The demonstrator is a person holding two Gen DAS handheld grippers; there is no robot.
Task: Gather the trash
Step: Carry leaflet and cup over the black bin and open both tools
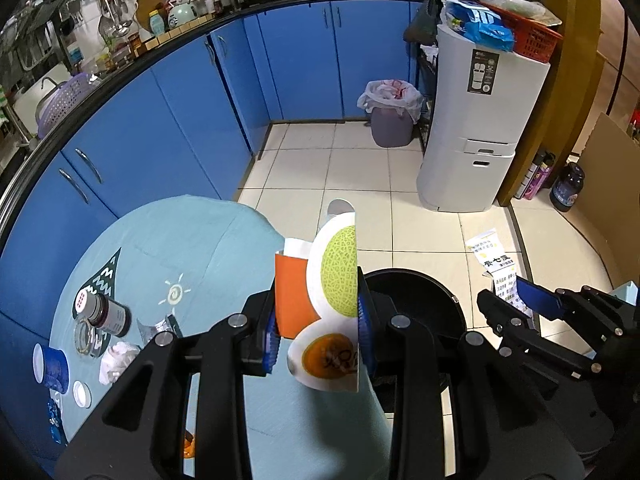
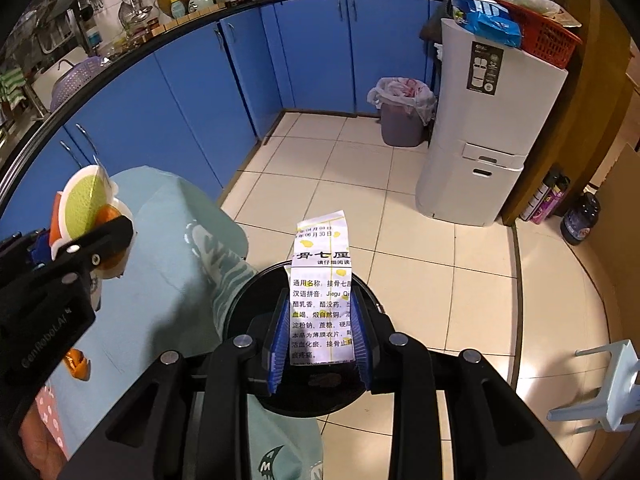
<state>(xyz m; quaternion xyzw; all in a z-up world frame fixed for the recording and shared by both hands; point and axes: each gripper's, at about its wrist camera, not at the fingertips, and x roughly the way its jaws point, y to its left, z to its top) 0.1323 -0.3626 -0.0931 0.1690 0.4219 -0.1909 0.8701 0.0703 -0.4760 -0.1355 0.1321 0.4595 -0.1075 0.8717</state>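
Observation:
My left gripper [image 1: 318,320] is shut on a melon-printed carton [image 1: 332,280] with an orange side, held at the table's right edge beside the black bin [image 1: 416,292]. My right gripper [image 2: 322,332] is shut on a printed paper leaflet [image 2: 322,280], held upright above the black bin [image 2: 256,284]. The right gripper also shows in the left wrist view [image 1: 516,304] with the leaflet [image 1: 496,264]. The left gripper shows in the right wrist view [image 2: 92,240] with the carton [image 2: 84,204]. On the light blue table [image 1: 168,248] lie a dark pill bottle [image 1: 106,314], a crumpled tissue [image 1: 118,364], a blue cup [image 1: 52,366] and a white cap [image 1: 81,394].
Blue kitchen cabinets [image 1: 180,112] run along the left and back. A grey lined waste bin [image 1: 390,118] stands in the far corner beside a tall white appliance [image 1: 480,120]. Bottles [image 1: 566,186] stand on the tiled floor at right. A pale stool [image 2: 608,392] stands at right.

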